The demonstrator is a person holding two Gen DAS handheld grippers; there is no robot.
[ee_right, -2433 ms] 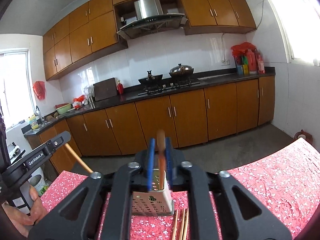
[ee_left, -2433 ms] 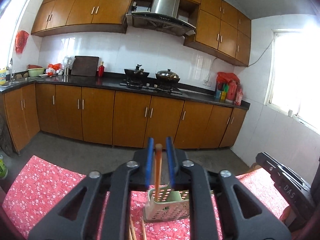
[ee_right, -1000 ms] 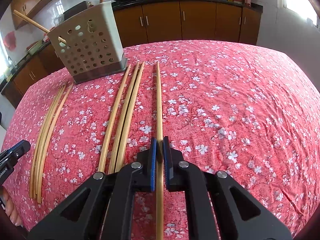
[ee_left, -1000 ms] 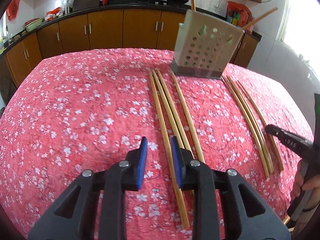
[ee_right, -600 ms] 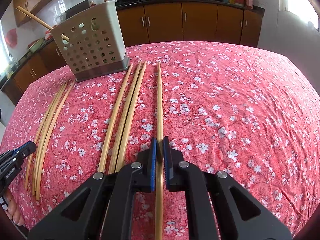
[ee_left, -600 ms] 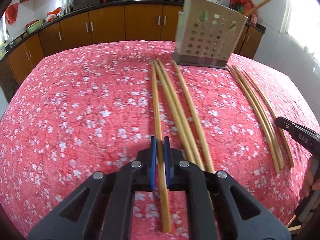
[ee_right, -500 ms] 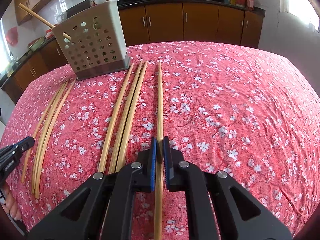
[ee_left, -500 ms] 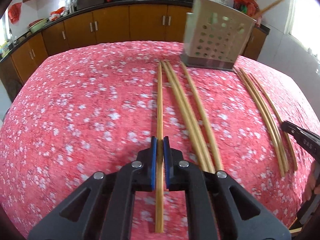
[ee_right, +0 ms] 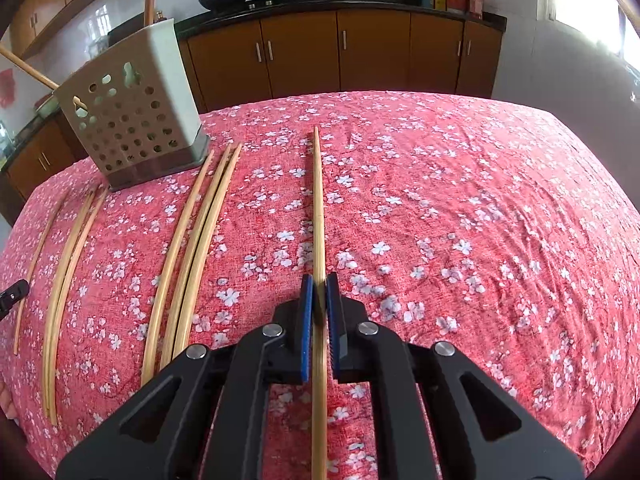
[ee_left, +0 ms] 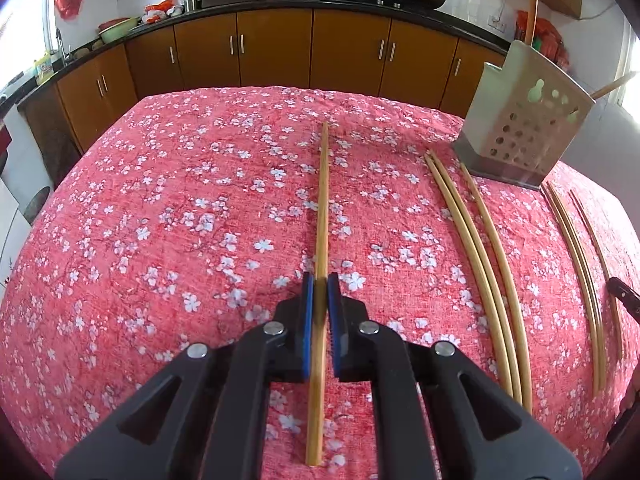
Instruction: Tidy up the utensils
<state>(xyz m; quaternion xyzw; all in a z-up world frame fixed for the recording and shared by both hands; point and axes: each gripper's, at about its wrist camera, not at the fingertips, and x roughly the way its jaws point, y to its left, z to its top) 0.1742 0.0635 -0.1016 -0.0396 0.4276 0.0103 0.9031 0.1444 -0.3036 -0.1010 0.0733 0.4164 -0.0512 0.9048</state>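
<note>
My left gripper [ee_left: 319, 285] is shut on a long bamboo chopstick [ee_left: 322, 196] and holds it away from the others, pointing across the table. My right gripper [ee_right: 319, 285] is shut on another chopstick [ee_right: 318, 200] in the same way. The perforated grey utensil holder [ee_left: 524, 136] stands at the far right in the left wrist view and at the far left in the right wrist view [ee_right: 132, 108], with two chopsticks standing in it. Loose chopsticks [ee_left: 480, 248] lie on the red floral tablecloth [ee_left: 180, 208] in front of the holder; they also show in the right wrist view [ee_right: 192, 236].
A second group of chopsticks [ee_left: 576, 248] lies beyond the holder, seen too in the right wrist view [ee_right: 68, 256]. The other gripper's tip shows at the frame edges [ee_left: 624, 296] [ee_right: 12, 292]. Kitchen cabinets [ee_left: 280, 52] and a stove stand behind the table.
My left gripper has shut on a chopstick and drawn it left, away from the group. My right gripper has stayed shut on its chopstick and shifted it to the right.
</note>
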